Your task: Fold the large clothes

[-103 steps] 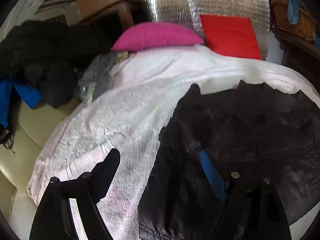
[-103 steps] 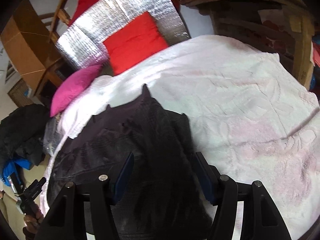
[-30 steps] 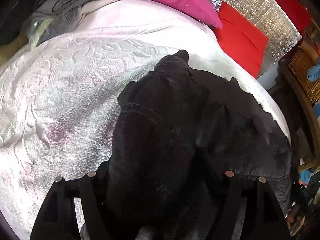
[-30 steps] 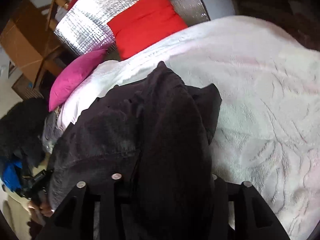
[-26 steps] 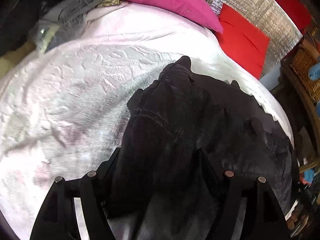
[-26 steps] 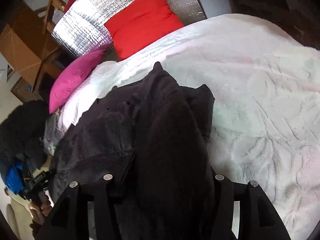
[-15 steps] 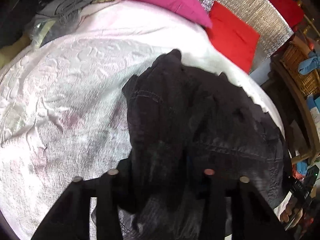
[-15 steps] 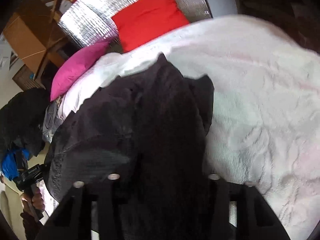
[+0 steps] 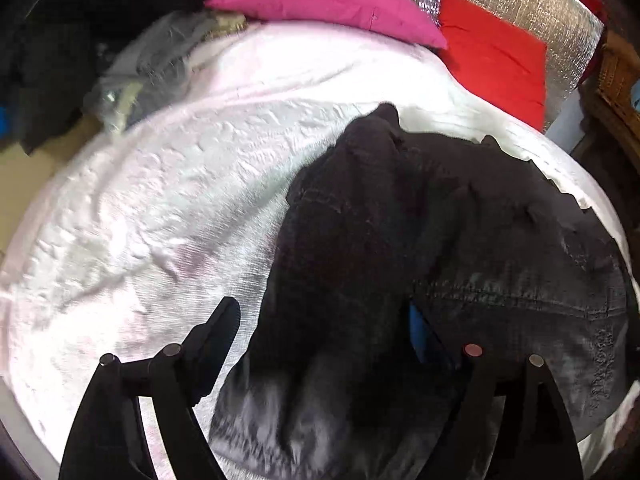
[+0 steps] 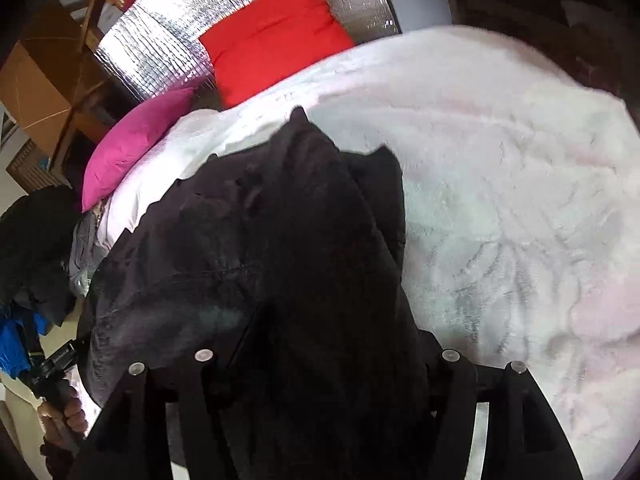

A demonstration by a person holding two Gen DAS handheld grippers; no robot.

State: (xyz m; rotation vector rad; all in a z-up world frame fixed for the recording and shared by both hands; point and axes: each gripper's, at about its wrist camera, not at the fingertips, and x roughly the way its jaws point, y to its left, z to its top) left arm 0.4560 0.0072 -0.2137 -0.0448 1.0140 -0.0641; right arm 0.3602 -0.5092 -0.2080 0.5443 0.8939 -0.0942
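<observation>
Black plastic fingers of left gripper (image 9: 324, 336) spread wide apart, one finger over bare bedspread, the other with blue pad half buried at the garment edge; nothing pinched. Right gripper (image 10: 328, 344) fingers draped over by dark cloth, tips hidden; cannot tell whether clamped or parted.

One black garment (image 9: 420, 240), large, heavy denim-like weave, stitched seams showing, faded grey patches near the hem. One side flap folded over the middle, making a long ridge peaking toward the pillows. Lying on the near half of the bed, right of centre in left view.

One white bedspread (image 9: 160, 208), embossed pattern, faint pink stains. Two cushions at the head: one pink cushion (image 9: 328, 0), one red cushion (image 9: 492, 60). One silver foil panel (image 10: 168, 40) behind them. One grey crumpled cloth (image 9: 156, 64) at far left edge
</observation>
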